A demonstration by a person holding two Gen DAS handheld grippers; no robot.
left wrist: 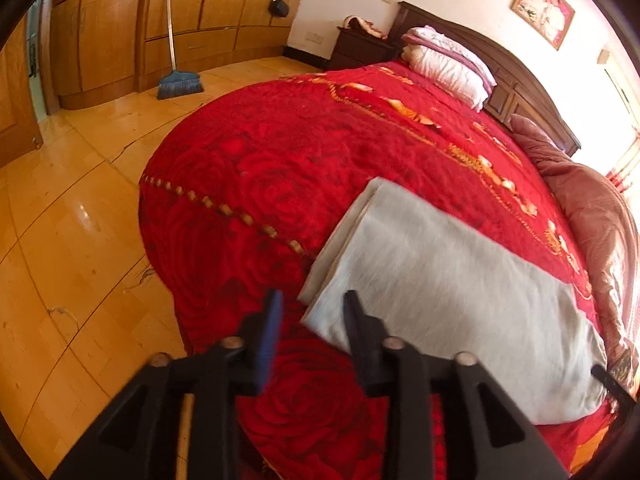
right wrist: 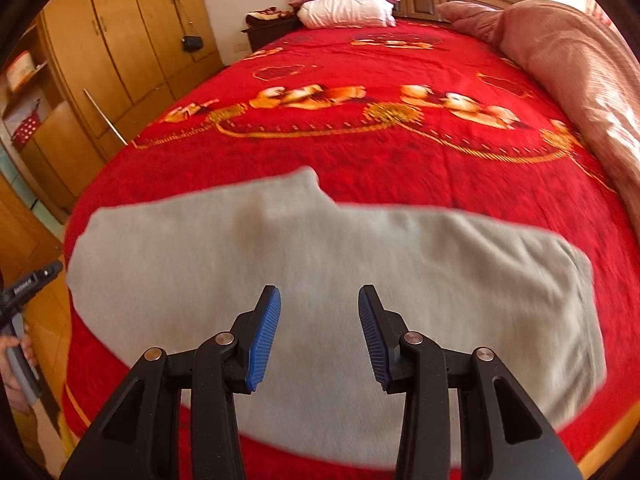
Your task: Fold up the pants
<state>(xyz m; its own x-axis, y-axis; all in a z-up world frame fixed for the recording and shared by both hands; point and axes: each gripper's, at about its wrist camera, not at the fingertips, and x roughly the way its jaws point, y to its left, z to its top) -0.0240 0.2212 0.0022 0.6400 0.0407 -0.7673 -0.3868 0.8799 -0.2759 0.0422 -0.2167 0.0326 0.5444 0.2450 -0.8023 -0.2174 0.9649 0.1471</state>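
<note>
Right wrist view — grey pants (right wrist: 320,280) folded on red bedspread (right wrist: 360,152), both tongs (right wrist: 319,300) (left wrist: 310,300) wide (writing unreadable)

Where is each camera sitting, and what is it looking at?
Left wrist: sits on the left tongs, open, looking over the bed's left corner at the grey pants, floor and broom.
Right wrist: sits on the right tongs, open, above the pants, facing the pillows; the person's left hand shows at the left edge.
Both see the pants, red blanket and pillows.
</note>
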